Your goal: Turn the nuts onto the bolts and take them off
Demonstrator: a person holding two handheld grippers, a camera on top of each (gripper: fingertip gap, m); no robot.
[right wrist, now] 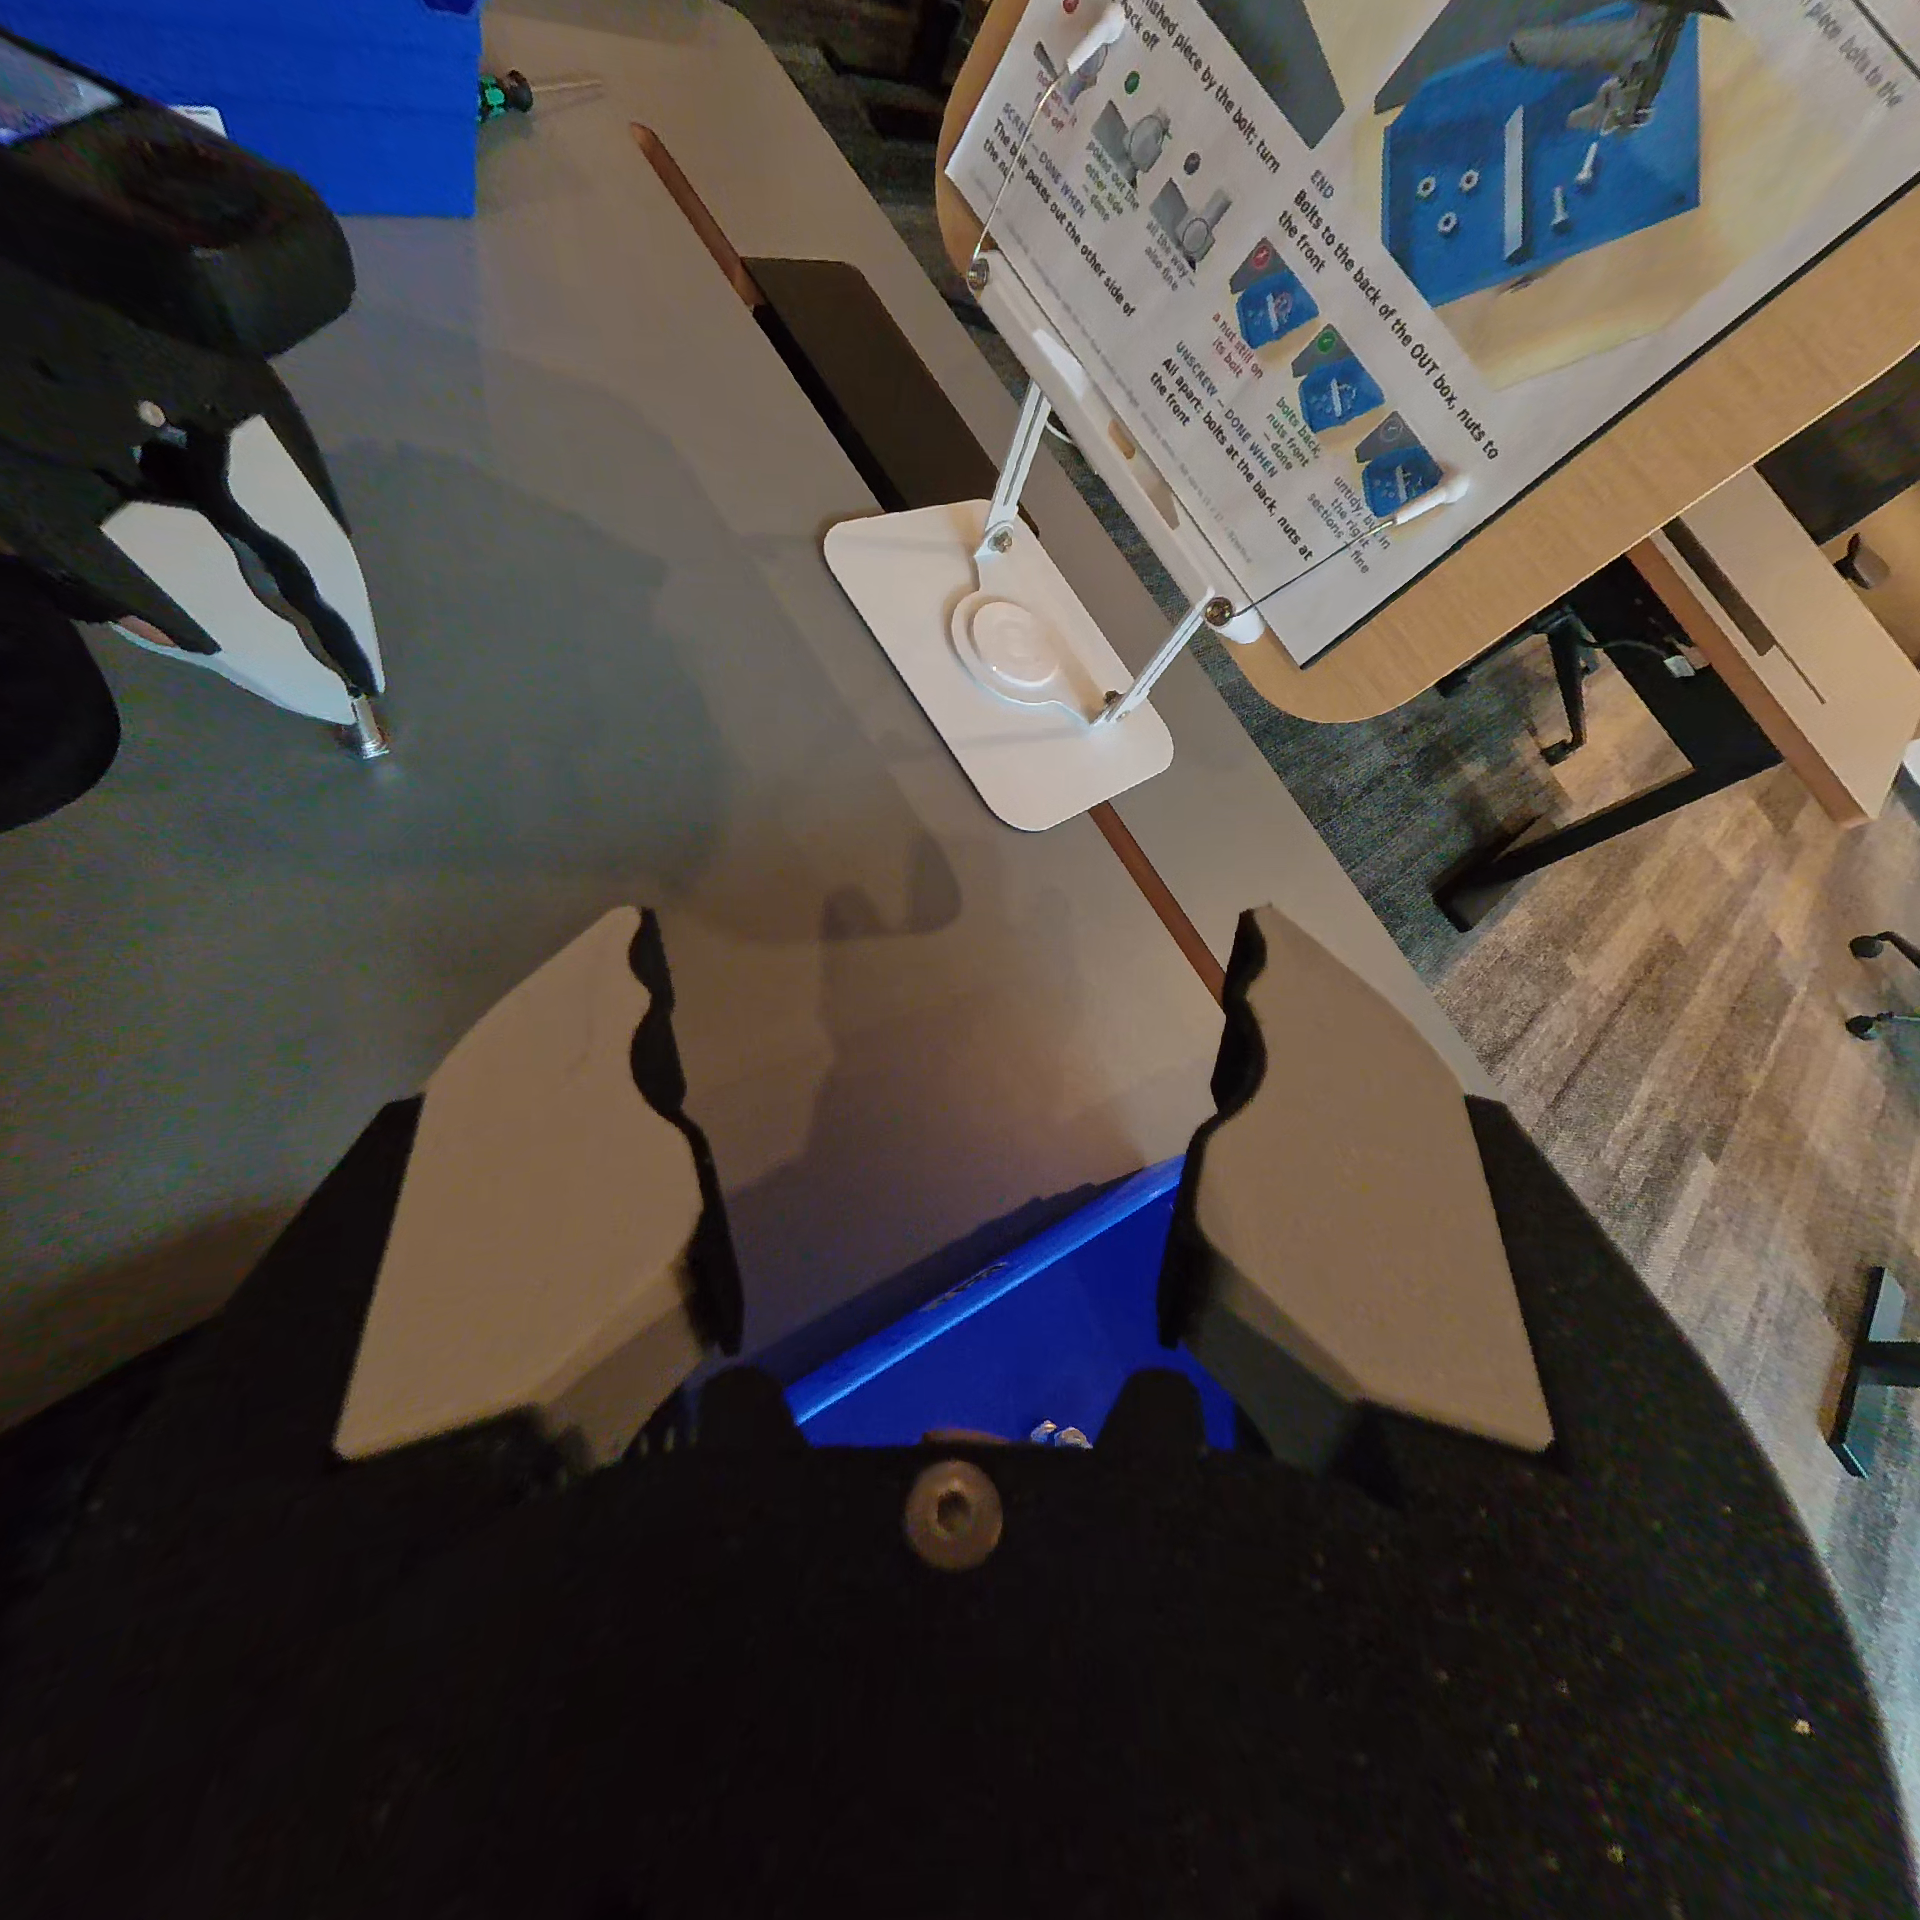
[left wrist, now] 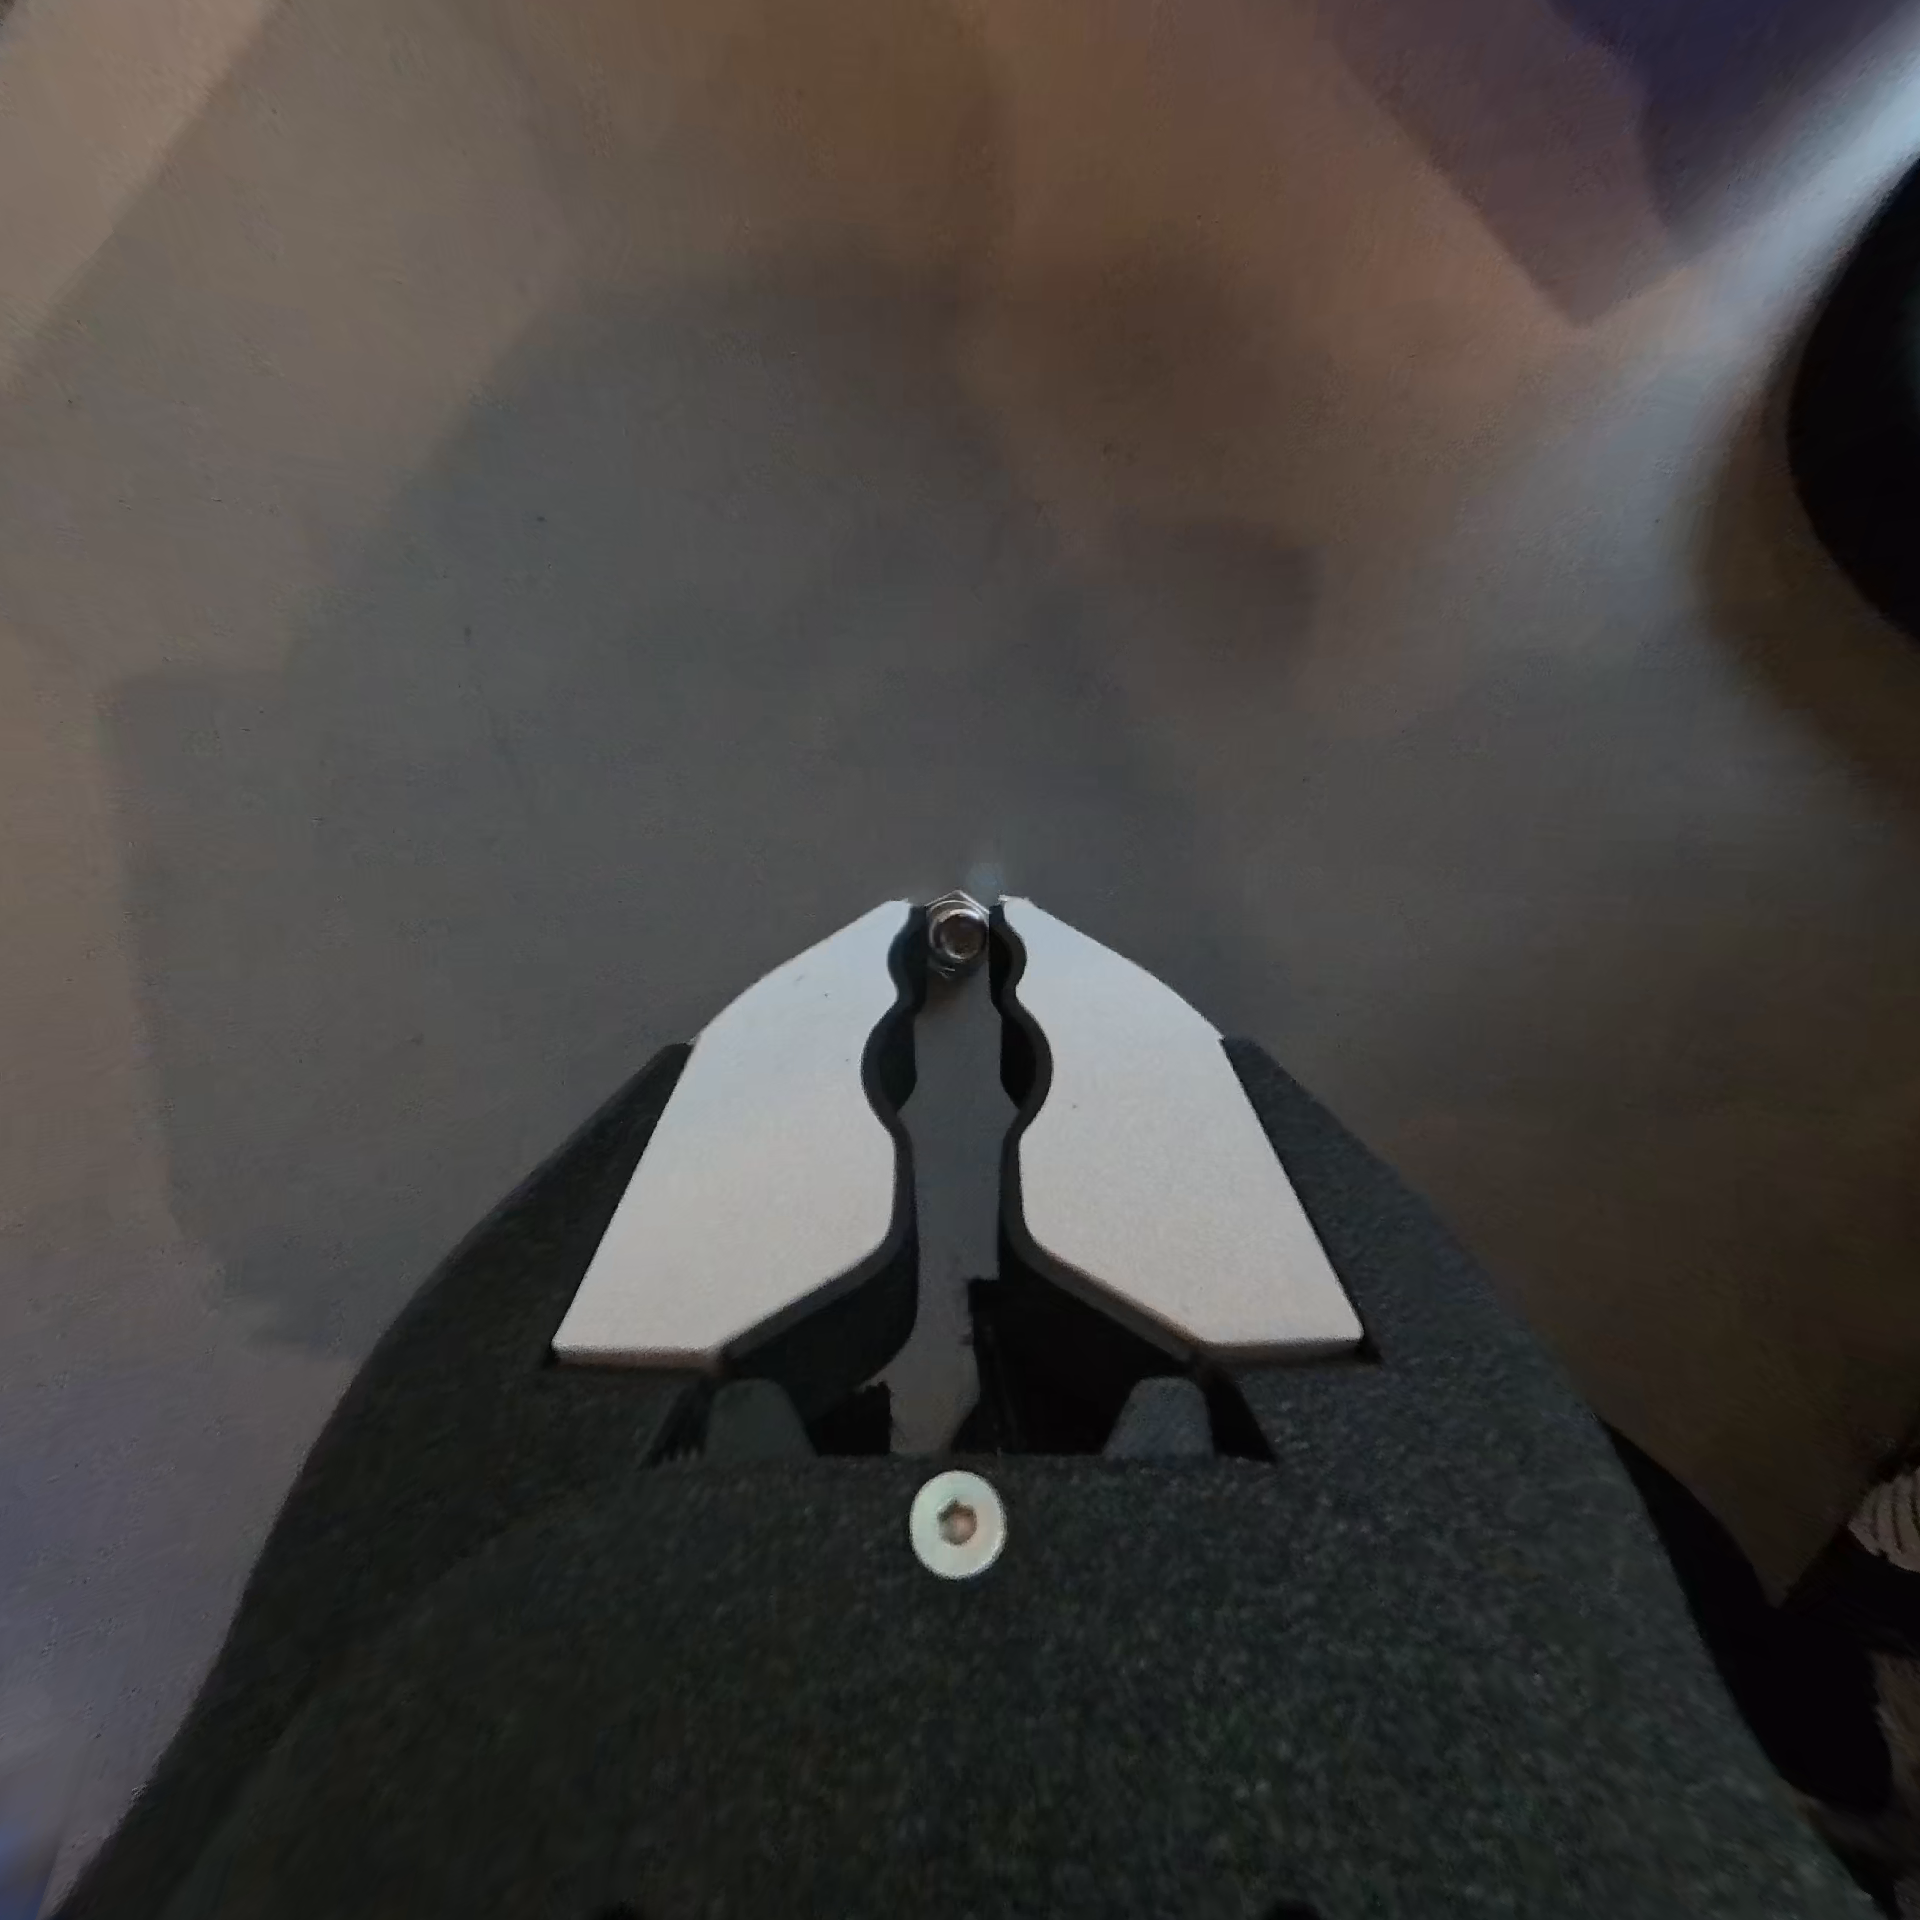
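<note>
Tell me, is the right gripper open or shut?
Open. In the right wrist view the right gripper has its two fingers spread wide apart, with bare grey table showing between them and nothing held.

Two grippers (right wrist: 940, 935) (left wrist: 958, 914); one bolt (right wrist: 369, 730) with one nut (left wrist: 956, 940); two blue boxes (right wrist: 997, 1340) (right wrist: 312, 94); one stand (right wrist: 997, 665), one sheet (right wrist: 1351, 260), one screwdriver (right wrist: 520, 96).

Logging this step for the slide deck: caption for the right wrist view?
Right gripper open over the blue box; left gripper holds a bolt upright on the table.
</note>
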